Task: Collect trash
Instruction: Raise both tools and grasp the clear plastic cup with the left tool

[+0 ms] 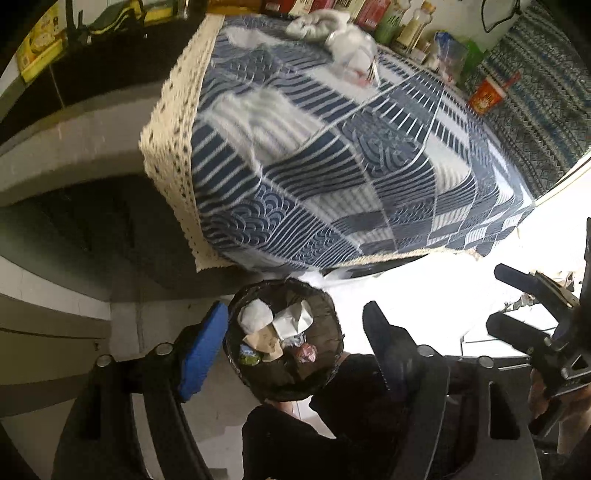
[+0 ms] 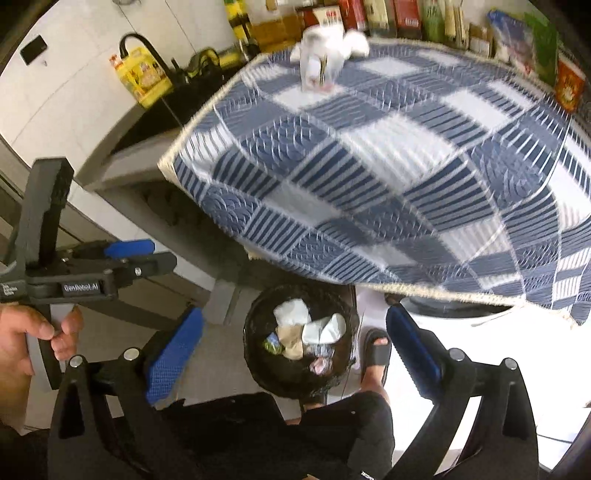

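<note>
Blue-white patchwork tablecloth (image 2: 388, 155) on table; bottles, boxes (image 2: 369, 14) along back; sandalled foot (image 2: 376, 350) below.

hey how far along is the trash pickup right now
Done: crumpled paper and wrappers already lie in the black bin. In hand: nothing; the left gripper and right gripper hover over it, jaws open and empty. Left: the white crumpled trash on the checked tablecloth.

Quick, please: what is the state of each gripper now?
Left gripper: open, holding nothing, above the trash bin.
Right gripper: open, holding nothing.
</note>
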`<state>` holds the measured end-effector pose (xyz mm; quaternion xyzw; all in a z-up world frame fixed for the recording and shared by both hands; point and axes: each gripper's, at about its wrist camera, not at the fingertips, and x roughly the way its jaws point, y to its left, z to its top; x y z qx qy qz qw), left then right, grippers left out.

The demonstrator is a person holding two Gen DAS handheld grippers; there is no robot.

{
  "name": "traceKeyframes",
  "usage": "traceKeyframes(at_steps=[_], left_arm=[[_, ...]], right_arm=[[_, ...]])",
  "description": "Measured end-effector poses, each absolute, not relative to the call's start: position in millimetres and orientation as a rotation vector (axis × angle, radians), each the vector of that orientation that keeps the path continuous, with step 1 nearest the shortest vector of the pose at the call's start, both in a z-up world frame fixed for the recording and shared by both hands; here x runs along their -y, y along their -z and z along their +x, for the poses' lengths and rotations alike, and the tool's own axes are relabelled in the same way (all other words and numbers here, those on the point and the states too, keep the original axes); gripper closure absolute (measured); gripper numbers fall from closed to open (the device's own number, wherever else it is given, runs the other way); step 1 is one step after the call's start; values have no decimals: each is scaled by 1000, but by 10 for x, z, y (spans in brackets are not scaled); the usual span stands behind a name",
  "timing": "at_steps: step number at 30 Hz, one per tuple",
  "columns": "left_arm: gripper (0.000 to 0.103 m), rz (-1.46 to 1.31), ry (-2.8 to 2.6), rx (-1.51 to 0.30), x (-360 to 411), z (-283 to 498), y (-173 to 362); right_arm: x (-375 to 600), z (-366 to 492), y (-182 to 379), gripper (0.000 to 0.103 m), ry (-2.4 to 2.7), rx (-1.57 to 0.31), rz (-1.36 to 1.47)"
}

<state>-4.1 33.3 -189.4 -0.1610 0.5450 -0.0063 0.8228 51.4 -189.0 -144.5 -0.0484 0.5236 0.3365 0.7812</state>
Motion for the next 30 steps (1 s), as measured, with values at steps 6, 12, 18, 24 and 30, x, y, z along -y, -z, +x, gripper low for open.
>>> traceKeyframes(at_steps=[6, 12, 18, 24, 30], left_arm=[[28, -320, 9, -1088, -335, 87, 1578], [27, -336, -10, -1038, -422, 324, 1334], [22, -363, -30, -1000, -433, 661, 1180], [22, -348, -38, -986, -342, 1096, 1067], [16, -332, -44, -1002, -263, 1550, 1048]], right_arm=[[1989, 737, 1092, 5, -731, -1047, -70], [2113, 1020, 866, 5, -717, -985, -39], [2237, 1365, 676, 5, -689, -936, -5], [2301, 1776, 548, 5, -699, -914, 27], [2363, 2206, 516, 5, -698, -903, 41]])
